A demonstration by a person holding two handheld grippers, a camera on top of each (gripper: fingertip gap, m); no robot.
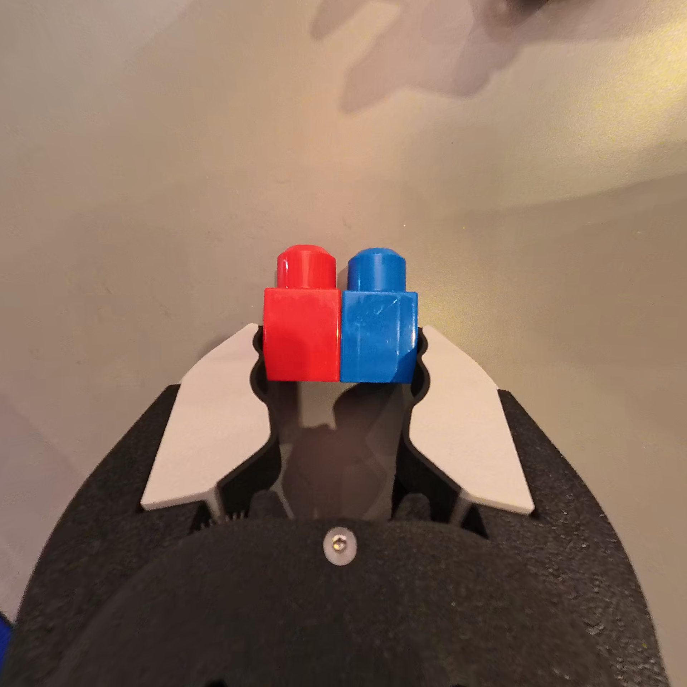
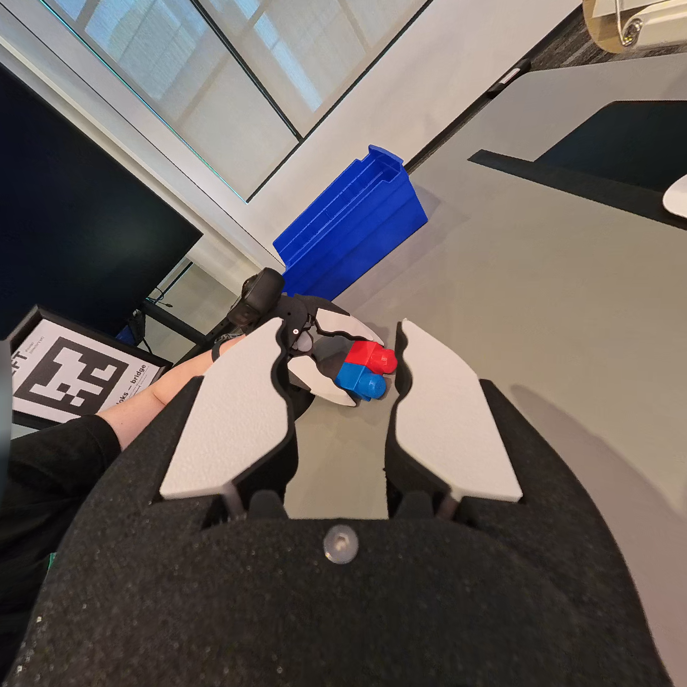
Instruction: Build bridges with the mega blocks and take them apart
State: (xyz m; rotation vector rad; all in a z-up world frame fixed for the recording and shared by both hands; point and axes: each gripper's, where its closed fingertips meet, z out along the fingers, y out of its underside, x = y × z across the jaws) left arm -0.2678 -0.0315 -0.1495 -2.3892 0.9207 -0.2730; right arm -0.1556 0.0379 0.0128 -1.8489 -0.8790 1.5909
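Note:
My left gripper (image 1: 340,332) is shut on two one-stud blocks held side by side: a red block (image 1: 302,331) on the left and a blue block (image 1: 377,334) on the right, studs pointing away over the grey table. In the right wrist view the left gripper (image 2: 366,371) shows just ahead, holding the red block (image 2: 366,355) and blue block (image 2: 358,379) close above the table. My right gripper (image 2: 340,331) is open and empty, its fingers either side of that pair but short of it.
A blue plastic bin (image 2: 349,223) stands on the grey table (image 2: 520,297) beyond the blocks. A framed marker card (image 2: 74,375) and a dark screen (image 2: 74,223) are at the left. A person's forearm (image 2: 167,386) holds the left gripper. A black mat (image 2: 613,163) lies far right.

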